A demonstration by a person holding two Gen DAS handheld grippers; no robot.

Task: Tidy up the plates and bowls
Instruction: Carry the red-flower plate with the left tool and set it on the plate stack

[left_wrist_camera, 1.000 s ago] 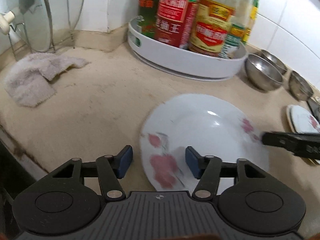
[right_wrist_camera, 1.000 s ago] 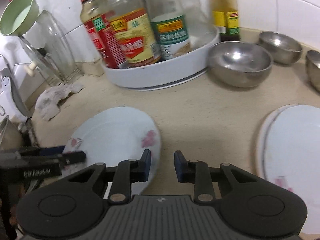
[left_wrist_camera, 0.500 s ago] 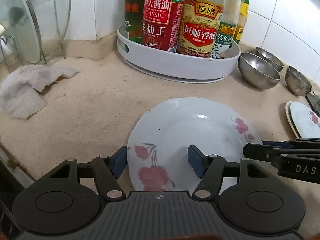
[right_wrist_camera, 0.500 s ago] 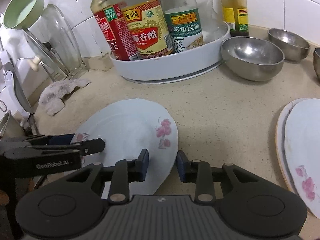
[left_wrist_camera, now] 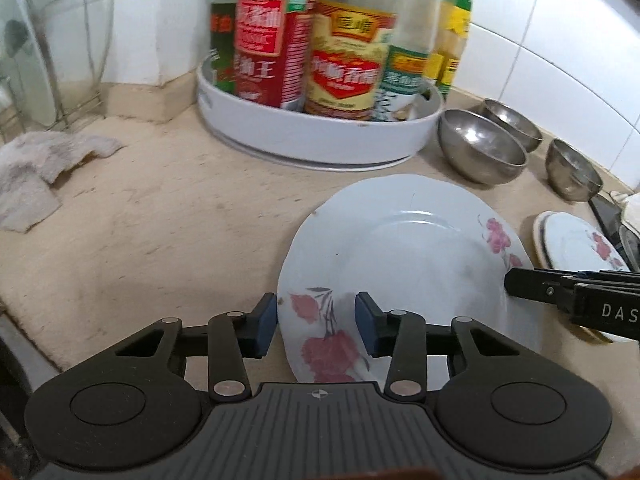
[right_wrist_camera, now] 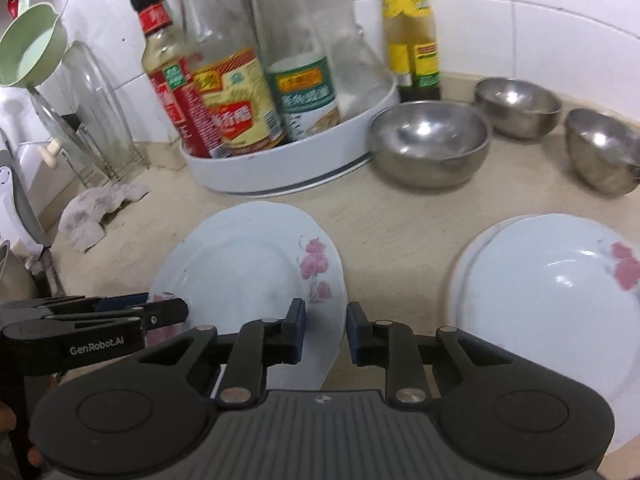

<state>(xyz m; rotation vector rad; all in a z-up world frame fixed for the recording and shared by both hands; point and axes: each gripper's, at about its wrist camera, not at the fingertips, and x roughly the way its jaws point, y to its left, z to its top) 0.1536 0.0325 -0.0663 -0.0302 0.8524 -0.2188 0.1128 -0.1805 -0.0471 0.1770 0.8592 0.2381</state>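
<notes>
A white plate with pink flowers [left_wrist_camera: 400, 248] [right_wrist_camera: 248, 264] lies on the beige counter between both grippers. My left gripper [left_wrist_camera: 316, 328] straddles its left rim: one pad sits just outside the edge, the other over the plate. Its jaws are closing and a wide gap remains. My right gripper [right_wrist_camera: 326, 332] straddles the plate's right rim, its jaws closing too, with the edge against the outer pad. Each gripper's tip shows in the other's view, the left gripper [right_wrist_camera: 176, 310] and the right gripper [left_wrist_camera: 516, 282]. A stack of matching plates [right_wrist_camera: 540, 300] [left_wrist_camera: 576, 244] lies to the right.
Three steel bowls [right_wrist_camera: 430, 144] [right_wrist_camera: 518, 106] [right_wrist_camera: 600, 148] stand behind the plates. A white round tray [left_wrist_camera: 320, 140] of sauce bottles sits at the back. A crumpled cloth [left_wrist_camera: 40, 172] and a rack with glass lids [left_wrist_camera: 40, 60] are at the left, by the counter's edge.
The flowered plate and both grippers have shifted right, toward the bowls and the plate stack. The left jaws have narrowed markedly around the rim; the right jaws have narrowed a little.
</notes>
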